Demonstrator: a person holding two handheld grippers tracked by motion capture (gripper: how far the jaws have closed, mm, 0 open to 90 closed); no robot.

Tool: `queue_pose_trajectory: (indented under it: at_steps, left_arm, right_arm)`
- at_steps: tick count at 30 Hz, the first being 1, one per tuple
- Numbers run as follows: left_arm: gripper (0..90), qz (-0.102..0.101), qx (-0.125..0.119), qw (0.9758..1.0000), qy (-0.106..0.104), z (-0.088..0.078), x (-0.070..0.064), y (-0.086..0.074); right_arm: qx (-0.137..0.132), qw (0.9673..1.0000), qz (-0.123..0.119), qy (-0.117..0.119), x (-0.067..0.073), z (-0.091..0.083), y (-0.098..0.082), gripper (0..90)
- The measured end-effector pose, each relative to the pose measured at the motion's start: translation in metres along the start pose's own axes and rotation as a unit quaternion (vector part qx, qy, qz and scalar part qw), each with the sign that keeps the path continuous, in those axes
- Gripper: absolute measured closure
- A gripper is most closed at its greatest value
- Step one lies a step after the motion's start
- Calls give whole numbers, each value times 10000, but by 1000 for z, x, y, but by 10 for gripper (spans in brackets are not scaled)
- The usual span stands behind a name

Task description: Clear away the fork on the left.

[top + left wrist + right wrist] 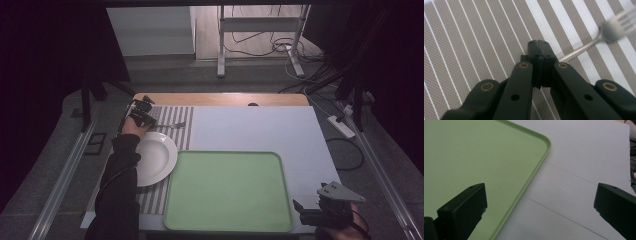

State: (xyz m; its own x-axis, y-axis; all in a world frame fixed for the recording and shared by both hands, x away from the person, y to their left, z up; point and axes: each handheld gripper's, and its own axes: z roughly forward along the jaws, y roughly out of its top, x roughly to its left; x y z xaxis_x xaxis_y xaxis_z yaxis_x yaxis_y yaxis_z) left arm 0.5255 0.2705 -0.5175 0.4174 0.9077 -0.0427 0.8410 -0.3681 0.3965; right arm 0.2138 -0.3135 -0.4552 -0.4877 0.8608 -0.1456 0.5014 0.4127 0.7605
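Gripping fork handle, left tongs closed, right tongs agape

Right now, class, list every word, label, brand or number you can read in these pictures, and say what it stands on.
None can be read. The green tray, white plate, fork, striped placemat and white table cover carry no print. Both grippers, left and right, are unmarked.

I count one fork, one white plate, one green tray, one striped placemat, and two hand-held grippers on my surface.
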Motion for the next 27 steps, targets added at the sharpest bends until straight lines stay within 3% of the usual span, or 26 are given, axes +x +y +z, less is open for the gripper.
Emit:
queue_pose_trajectory:
  at_steps: [7,14,19,21,22,25,27]
  left_arm:
    - [891,338,331,9987,-198,-8,-8,-10]
    - [892,472,473,9969,-415,-11,-11,-16]
    - [892,324,348,9969,-620,-11,-6,-21]
    - [891,330,316,9974,-553,-12,-5,-20]
    - [834,276,165,9981,-529,-15,-3,-20]
    - [764,211,12,9981,-581,-19,-1,-19]
    - [646,216,-111,9978,-612,-20,-2,-18]
  right_arm:
    - [21,10000,-37,-20,1,1,1,0]
    - [20,10000,-35,-13,1,1,1,0]
    - [24,10000,-42,-20,1,1,1,0]
    - [27,10000,-43,-24,1,1,1,0]
    - [31,10000,-43,-25,1,1,1,0]
    - [30,10000,-35,-21,1,1,1,0]
    - [40,10000,-35,-19,1,1,1,0]
